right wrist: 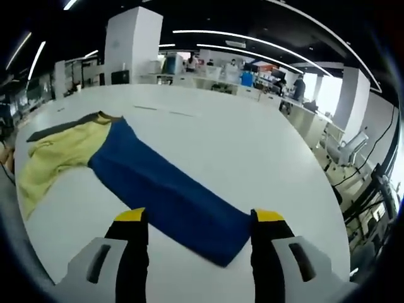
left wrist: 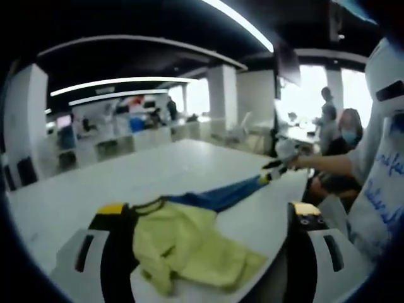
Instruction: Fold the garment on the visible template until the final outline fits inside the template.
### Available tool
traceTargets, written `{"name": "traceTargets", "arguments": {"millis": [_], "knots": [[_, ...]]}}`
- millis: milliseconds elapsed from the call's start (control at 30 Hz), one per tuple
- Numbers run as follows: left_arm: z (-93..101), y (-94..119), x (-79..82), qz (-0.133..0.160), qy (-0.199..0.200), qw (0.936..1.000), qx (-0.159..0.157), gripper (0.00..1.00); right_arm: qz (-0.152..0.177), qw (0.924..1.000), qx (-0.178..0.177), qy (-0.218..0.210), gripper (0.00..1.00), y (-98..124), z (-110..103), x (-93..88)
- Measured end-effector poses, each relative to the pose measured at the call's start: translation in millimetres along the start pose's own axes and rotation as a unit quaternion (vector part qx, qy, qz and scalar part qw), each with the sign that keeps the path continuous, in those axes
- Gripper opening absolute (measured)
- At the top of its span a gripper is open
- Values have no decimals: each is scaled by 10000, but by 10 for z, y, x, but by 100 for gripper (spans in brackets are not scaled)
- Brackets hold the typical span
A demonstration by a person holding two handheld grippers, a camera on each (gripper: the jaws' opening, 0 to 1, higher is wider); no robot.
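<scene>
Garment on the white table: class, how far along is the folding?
Early stage. Done: the garment lies on the table, stretched long, its blue part partly doubled. In hand: the left gripper and right gripper sit at opposite ends, jaws apart. Left: the yellow part is crumpled, unfolded. No template outline is discernible.

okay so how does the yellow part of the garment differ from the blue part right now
The yellow part lies crumpled and wrinkled, while the blue part is stretched out flat and smooth in a long band. The yellow part carries a dark trim at its edge; the blue part looks plain. In the right gripper view the blue part reaches between that gripper's jaws, and the yellow part lies far off. Both belong to one garment and rest on the white table.
</scene>
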State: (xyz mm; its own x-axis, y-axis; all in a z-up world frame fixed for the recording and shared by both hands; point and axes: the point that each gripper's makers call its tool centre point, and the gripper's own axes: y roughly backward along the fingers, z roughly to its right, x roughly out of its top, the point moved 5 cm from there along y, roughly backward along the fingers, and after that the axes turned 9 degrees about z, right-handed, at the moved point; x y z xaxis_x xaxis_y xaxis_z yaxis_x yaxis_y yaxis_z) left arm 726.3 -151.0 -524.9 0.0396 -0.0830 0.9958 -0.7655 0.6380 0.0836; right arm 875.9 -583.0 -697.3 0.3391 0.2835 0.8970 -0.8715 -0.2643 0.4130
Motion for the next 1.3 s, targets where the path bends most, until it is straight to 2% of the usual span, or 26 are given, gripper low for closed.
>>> {"name": "traceTargets", "arguments": {"millis": [233, 467, 600, 833, 867, 933, 1000, 1033, 1133, 1167, 1300], "knots": [[-4, 29, 13, 90, -23, 10000, 11, 100, 109, 9998, 161, 17, 79, 65, -189, 85], [-30, 120, -22, 142, -15, 9999, -4, 100, 334, 9984, 456, 100, 93, 170, -502, 271], [-59, 187, -41, 173, 8, 9998, 21, 100, 461, 9956, 804, 135, 100, 269, -809, 430], [-81, 311, -122, 170, -44, 9998, 15, 100, 561, 9840, 1624, 480, 99, 554, -1596, 733], [-79, 326, -133, 170, -53, 9998, 5, 100, 572, 9813, 1747, 571, 97, 583, -1697, 757], [-77, 358, -160, 170, -36, 9998, -34, 100, 510, 9746, 1995, 876, 87, 654, -1943, 776], [-76, 383, -183, 149, -5, 9999, -62, 100, 517, 9630, 2356, 1199, 75, 705, -2205, 761], [-77, 392, -189, 151, -2, 9999, -72, 100, 413, 9550, 2552, 1454, 71, 725, -2335, 710], [-76, 435, -185, 199, 4, 9998, -100, 100, 213, 9446, 2783, 1729, 65, 690, -2537, 583], [-75, 450, -181, 215, 4, 9997, -105, 100, 12, 9371, 3011, 1765, 60, 692, -2625, 502], [-63, 533, -168, 282, -31, 9995, -104, 100, -256, 9160, 3458, 2016, 37, 696, -2832, 359]]}}
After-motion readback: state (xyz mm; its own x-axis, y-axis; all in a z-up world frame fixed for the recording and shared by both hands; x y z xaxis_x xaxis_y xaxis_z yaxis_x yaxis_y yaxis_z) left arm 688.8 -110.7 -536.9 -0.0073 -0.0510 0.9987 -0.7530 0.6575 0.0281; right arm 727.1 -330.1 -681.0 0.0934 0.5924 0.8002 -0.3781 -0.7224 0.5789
